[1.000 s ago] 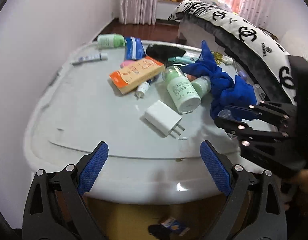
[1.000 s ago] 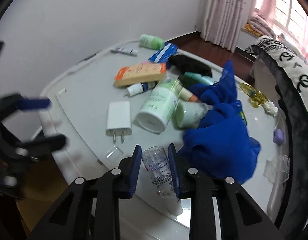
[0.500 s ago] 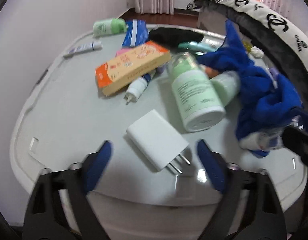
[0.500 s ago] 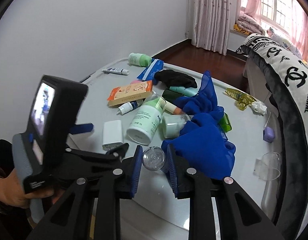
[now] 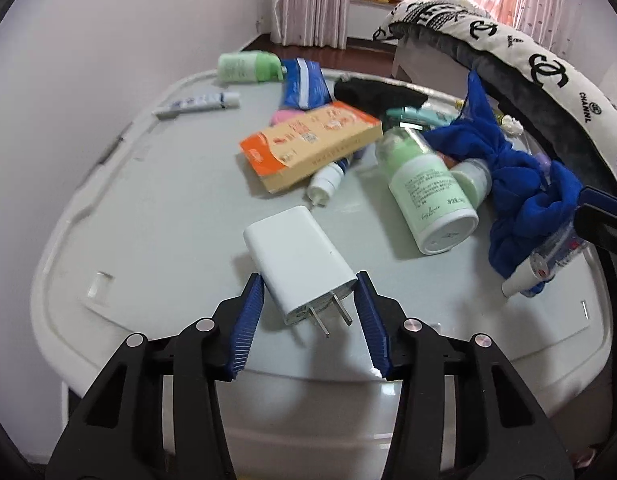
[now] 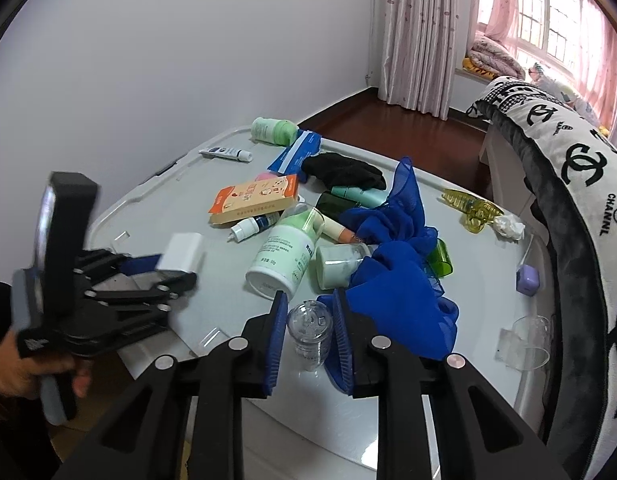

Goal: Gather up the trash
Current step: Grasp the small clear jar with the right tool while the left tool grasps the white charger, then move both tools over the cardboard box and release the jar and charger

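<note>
My left gripper point(image 5: 308, 316) has its blue pads on both sides of a white plug charger point(image 5: 298, 260) that lies on the white lid point(image 5: 148, 184); the jaws look closed on its prong end. It shows in the right wrist view too point(image 6: 180, 254). My right gripper point(image 6: 310, 336) is shut on a small clear plastic bottle point(image 6: 310, 330) and holds it above the lid's near edge. In the left wrist view that bottle point(image 5: 548, 256) is at the right, next to the blue cloth point(image 5: 520, 184).
On the lid lie an orange box point(image 5: 312, 144), a pale green bottle point(image 5: 428, 192), a small dropper bottle point(image 5: 328, 180), a tube point(image 5: 196, 104), a black cloth point(image 5: 376, 94) and a blue pack point(image 5: 304, 84). A yellow hair clip point(image 6: 472, 208), a tissue wad point(image 6: 508, 226) and clear cups point(image 6: 528, 340) lie to the right.
My left gripper moved forward over the lid and closed from wide open onto the white charger. My right gripper lifted and drew back with the clear bottle.
</note>
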Tool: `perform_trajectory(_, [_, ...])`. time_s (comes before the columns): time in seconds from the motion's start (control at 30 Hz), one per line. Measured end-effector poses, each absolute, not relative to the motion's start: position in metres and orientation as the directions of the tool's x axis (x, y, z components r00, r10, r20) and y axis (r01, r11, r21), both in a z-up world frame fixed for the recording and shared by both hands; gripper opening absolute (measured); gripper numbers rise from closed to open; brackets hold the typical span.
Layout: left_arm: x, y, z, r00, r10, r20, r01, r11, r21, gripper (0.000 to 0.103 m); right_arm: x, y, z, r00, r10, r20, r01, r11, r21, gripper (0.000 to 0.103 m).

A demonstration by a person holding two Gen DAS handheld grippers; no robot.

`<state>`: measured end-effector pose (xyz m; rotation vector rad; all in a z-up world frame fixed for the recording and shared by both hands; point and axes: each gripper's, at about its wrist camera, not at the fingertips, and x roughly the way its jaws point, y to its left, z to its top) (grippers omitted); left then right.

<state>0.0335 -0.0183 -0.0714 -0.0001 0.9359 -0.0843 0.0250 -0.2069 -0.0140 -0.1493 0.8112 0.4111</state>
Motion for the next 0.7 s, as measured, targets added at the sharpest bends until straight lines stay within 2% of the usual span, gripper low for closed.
perform_trajectory(0.43, [-0.047, 0.014, -0.027, 0.618, -0.092, -0.781, 0.15, 0.989, 0.002, 0.045, -0.005, -0.203, 0.003, 0.643, 0.304, -0.702, -0.399, 0.916, 0.031, 0.024])
perform_trajectory(0.7, [-0.124, 0.019, -0.056, 0.495, -0.149, -0.856, 0.27, 0.963, -0.011, 0.042, -0.097, -0.178, -0.023, 0.552, 0.343, -0.76, -0.431, 0.898, 0.092, 0.024])
